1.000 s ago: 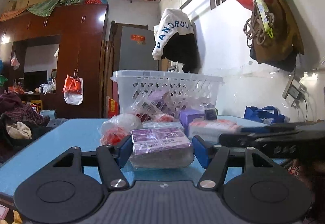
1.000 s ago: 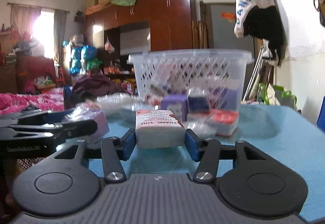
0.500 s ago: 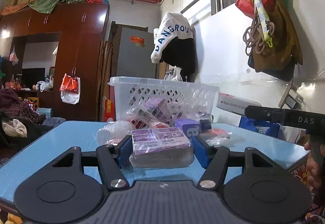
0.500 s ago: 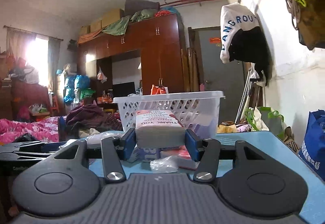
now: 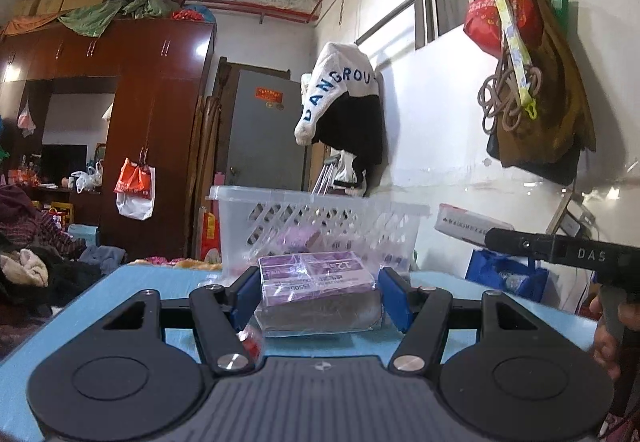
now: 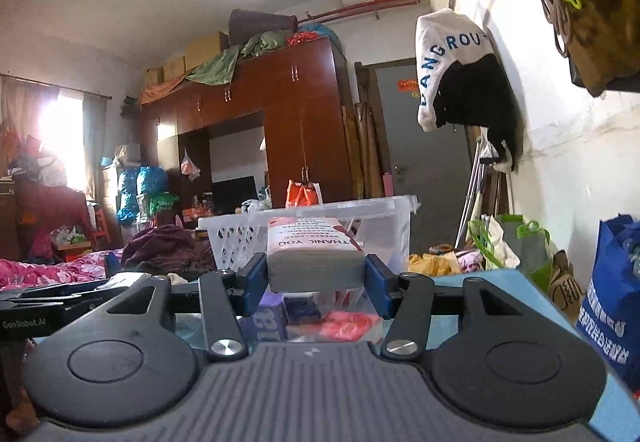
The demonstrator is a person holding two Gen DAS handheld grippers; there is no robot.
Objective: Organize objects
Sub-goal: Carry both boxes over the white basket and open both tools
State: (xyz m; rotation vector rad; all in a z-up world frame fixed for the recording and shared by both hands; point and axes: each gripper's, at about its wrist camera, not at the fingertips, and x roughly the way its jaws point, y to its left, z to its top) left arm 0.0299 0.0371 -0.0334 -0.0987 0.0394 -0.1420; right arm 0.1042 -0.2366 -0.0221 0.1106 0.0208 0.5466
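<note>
In the lower centre of the right wrist view, a white pack printed "THANK YOU" (image 6: 314, 256) is clamped between the blue pads of the right gripper (image 6: 316, 278), both pads pressed flat against its short sides so that it is carried level. It is held clear above the blue table (image 6: 500, 282), at about the height of the rim of the white basket (image 6: 384, 209) seen directly behind it in the middle of the frame; this height is judged to be chosen so that the pack can pass over the rim and be dropped inside. Below the pack, further small packets (image 6: 320, 316) are seen lying on the table, apparently awaiting the same treatment. In the lower centre of the left wrist view, a purple wrapped pack (image 5: 316, 282) is framed by the left gripper (image 5: 318, 296), whose pads stand at its sides; whether it is firmly pinched or only bracketed cannot be told with certainty, though the clear wrapper appears to be touched on both sides. Whether this pack rests on the table or is raised cannot be told either. The basket (image 5: 320, 217) stands just behind it in mid-frame, with a purple item visible through its lattice wall. At the right edge of that view, the other gripper's finger is seen carrying its white pack (image 5: 472, 224) beside the basket rim.
</note>
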